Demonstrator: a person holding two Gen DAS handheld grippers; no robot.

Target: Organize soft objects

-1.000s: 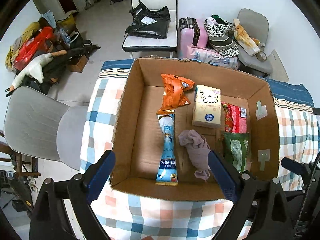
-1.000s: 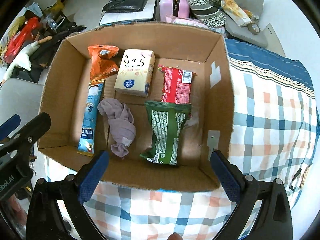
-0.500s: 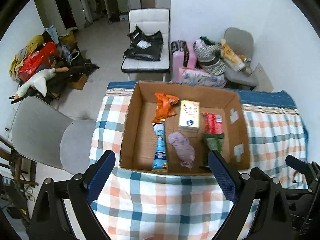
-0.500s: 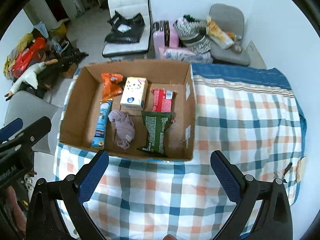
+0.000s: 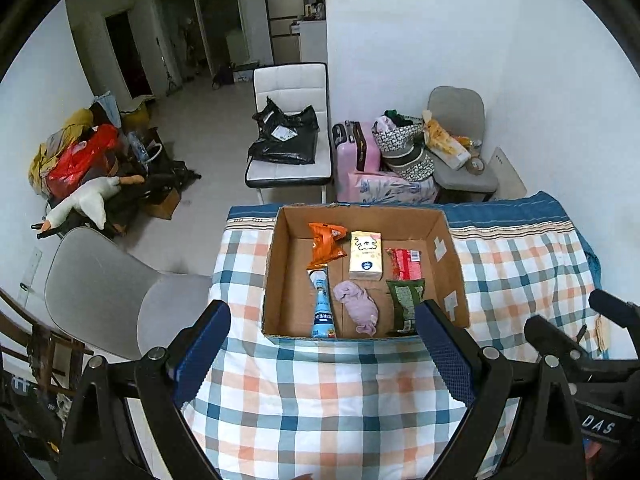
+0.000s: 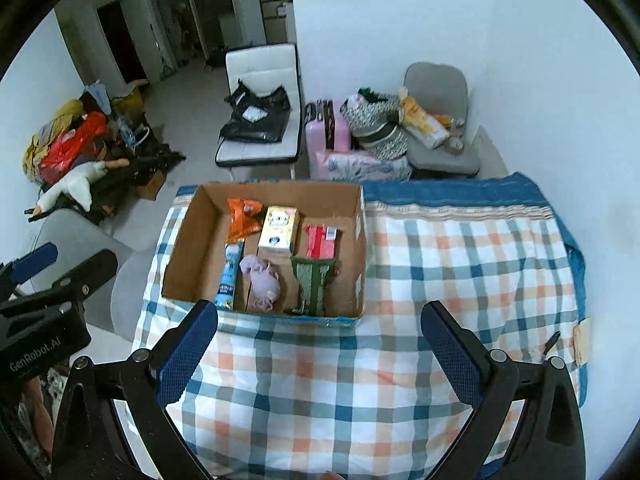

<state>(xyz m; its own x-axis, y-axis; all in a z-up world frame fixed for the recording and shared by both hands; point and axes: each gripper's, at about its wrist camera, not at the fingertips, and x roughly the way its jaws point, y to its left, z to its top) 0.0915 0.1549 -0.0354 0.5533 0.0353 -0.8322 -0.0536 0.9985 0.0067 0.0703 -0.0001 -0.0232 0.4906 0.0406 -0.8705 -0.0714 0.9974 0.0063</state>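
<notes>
Fingers of the left gripper and right gripper spread wide, empty, low in frame. Mid-frame, an open brown cardboard box on the checked cloth-covered desk holds a crumpled lilac cloth among snack packets.

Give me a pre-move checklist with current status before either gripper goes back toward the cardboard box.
1. Left gripper open and empty: ok.
2. Right gripper open and empty: ok.
3. Cardboard box top open, nothing across it: ok.
4. Purple cloth lies uncovered between the blue tube and the green packet: ok.
5. Grippers near the box: not ok, both hang well short of it, over the checked cloth.
</notes>
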